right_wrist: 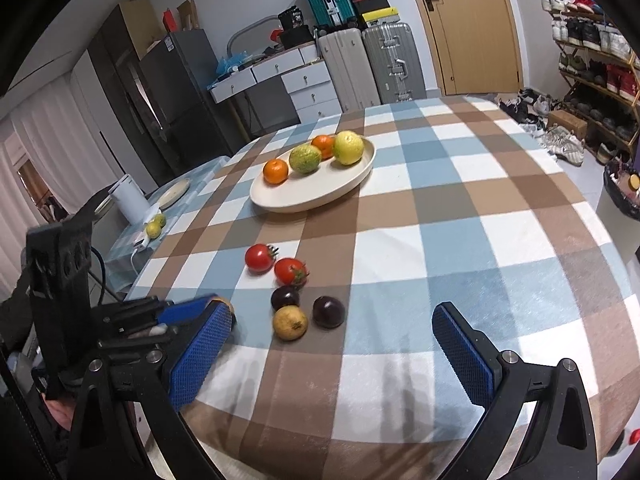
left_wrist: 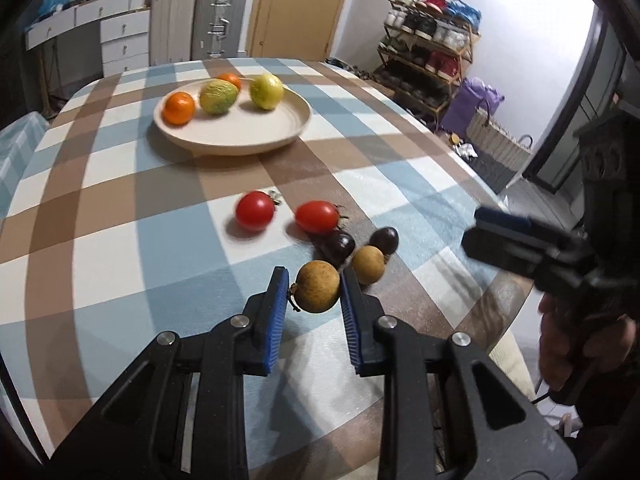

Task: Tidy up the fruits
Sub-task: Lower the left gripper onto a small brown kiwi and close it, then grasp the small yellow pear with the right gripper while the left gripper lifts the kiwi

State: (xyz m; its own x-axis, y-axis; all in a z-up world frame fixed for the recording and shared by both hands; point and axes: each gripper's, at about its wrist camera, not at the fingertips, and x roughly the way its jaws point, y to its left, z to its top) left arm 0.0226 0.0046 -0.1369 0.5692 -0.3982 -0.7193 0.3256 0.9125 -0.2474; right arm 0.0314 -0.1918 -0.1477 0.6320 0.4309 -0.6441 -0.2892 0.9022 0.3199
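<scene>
**A Small Brown Fruit Is Pinched**

A small brown fruit [left_wrist: 317,287] is pinched between the blue pads [left_wrist: 277,312] of the left tongs [left_wrist: 314,294]. It is held just above the checked tablecloth [left_wrist: 120,240], near the front edge of the table. Only the sides of the round fruit are touched by the pads.

The right tongs [right_wrist: 332,328] are spread wide, and nothing is held in them. They are kept low over the cloth, close beside the left tongs.

Just past the pinched fruit, another brown fruit [left_wrist: 368,265] and two dark plums [left_wrist: 339,245] are seen close together on the cloth. Two red tomatoes [left_wrist: 255,211] are found a little farther out. Still farther back, a pale plate [left_wrist: 248,136] is set, and two oranges [left_wrist: 179,108] and two yellow-green fruits [left_wrist: 218,97] are already kept in it.

The fruit is probably meant to be carried to the plate. Things could go wrong on the way. The fruit is round and smooth, so it could be squeezed out and dropped if the tongs are tipped or moved fast. The tomatoes could be bumped and rolled away if the tongs are kept too low. The fruits on the plate could be knocked if this one is let go from too high.
</scene>
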